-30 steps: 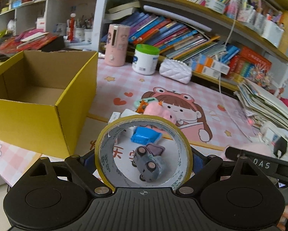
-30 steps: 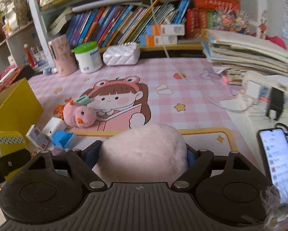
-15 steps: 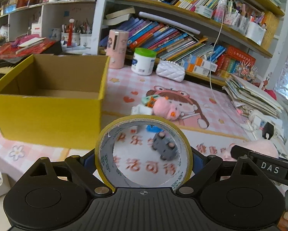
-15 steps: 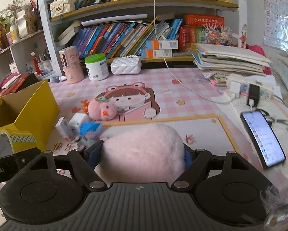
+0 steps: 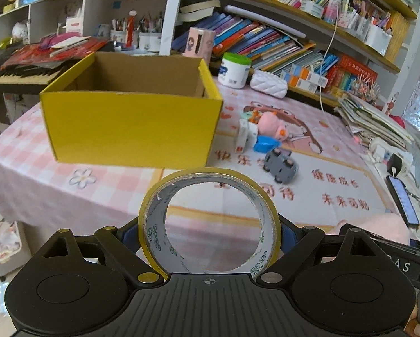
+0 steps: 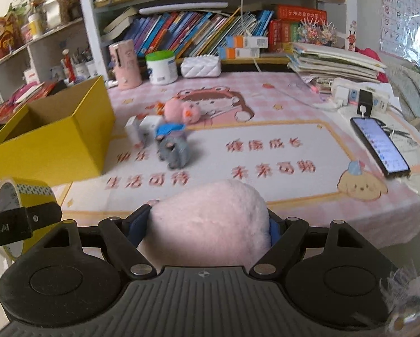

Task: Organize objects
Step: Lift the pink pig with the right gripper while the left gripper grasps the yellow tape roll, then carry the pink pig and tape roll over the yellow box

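**Tape and plush both in hand, box waiting**

Tape roll (image 5: 208, 219) sits pinched between the jaws of your left gripper (image 5: 210, 231), held upright so the hole faces the camera, in the air at the near table edge and short of the yellow box (image 5: 131, 123). Roll looks light and rigid, with a slick outer band; the grip across its flat sides looks sound, no need to squeeze harder. Your right gripper (image 6: 208, 226) is clamped on a pink plush (image 6: 210, 219), also held in the air over the near edge. Plush is soft and squashy, likely very light, and it will bulge round the pads, so hold it across the middle as you do now.

Box is open-topped cardboard, standing on the pink checked mat (image 6: 294, 106) at the left. Visible part of the inside shows bare brown walls; the floor is mostly hidden, so can't tell if anything lies in it.

Loose on the mat right of the box: grey toy car (image 5: 280, 165), blue piece (image 5: 264, 143), small white boxes (image 5: 245, 134), pink duck plush (image 5: 271, 126). Phone (image 6: 380, 146) lies far right.
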The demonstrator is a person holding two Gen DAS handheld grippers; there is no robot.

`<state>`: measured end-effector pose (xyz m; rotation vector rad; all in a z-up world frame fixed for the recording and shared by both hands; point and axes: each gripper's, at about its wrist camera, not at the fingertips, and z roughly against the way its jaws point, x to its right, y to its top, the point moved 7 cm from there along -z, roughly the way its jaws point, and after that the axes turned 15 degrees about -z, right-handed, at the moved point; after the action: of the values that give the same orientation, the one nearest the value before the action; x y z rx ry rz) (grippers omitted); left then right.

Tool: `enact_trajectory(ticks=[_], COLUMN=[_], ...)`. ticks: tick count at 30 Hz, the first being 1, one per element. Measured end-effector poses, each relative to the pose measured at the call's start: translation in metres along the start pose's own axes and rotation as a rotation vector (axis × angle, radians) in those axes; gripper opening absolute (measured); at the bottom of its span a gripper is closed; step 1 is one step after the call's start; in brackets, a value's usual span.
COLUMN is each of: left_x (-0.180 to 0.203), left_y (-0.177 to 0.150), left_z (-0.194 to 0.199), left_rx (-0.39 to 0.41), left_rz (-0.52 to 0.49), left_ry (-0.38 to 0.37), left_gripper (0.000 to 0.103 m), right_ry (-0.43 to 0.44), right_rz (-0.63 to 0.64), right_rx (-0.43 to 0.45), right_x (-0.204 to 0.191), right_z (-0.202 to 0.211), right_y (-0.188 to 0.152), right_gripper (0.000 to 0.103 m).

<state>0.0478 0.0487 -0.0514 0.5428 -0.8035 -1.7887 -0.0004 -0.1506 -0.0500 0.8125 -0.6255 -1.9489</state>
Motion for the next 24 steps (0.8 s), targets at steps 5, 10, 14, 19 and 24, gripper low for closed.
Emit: enact_trajectory(ticks=[5, 10, 14, 19, 24], left_x=[-0.007, -0.012, -0.014, -0.016, -0.018], left_y=[-0.011, -0.015, -0.018, -0.018, -0.018], left_z=[0.013, 0.023, 0.028, 0.032, 0.033], left_rx=[0.004, 0.019, 0.027, 0.040, 0.045], left_rz=[0.001, 0.009, 0.018, 0.023, 0.020], left_ry=[-0.007, -0.011, -0.015, -0.018, -0.025], left_gripper=[0.092, 0.092, 0.092, 0.092, 0.092], right_ry=[0.002, 0.012, 0.016, 0.013, 0.010], right_rz=[0.003, 0.020, 0.031, 0.030, 0.027], right_rx=[-0.008, -0.010, -0.004, 0.001, 0.008], right_x=[-0.009, -0.018, -0.021, -0.020, -0.021], right_z=[0.011, 0.022, 0.030, 0.033, 0.038], right_y=[-0.014, -0.023, -0.027, -0.029, -0.030], right_gripper=[0.078, 0.078, 0.078, 0.078, 0.078])
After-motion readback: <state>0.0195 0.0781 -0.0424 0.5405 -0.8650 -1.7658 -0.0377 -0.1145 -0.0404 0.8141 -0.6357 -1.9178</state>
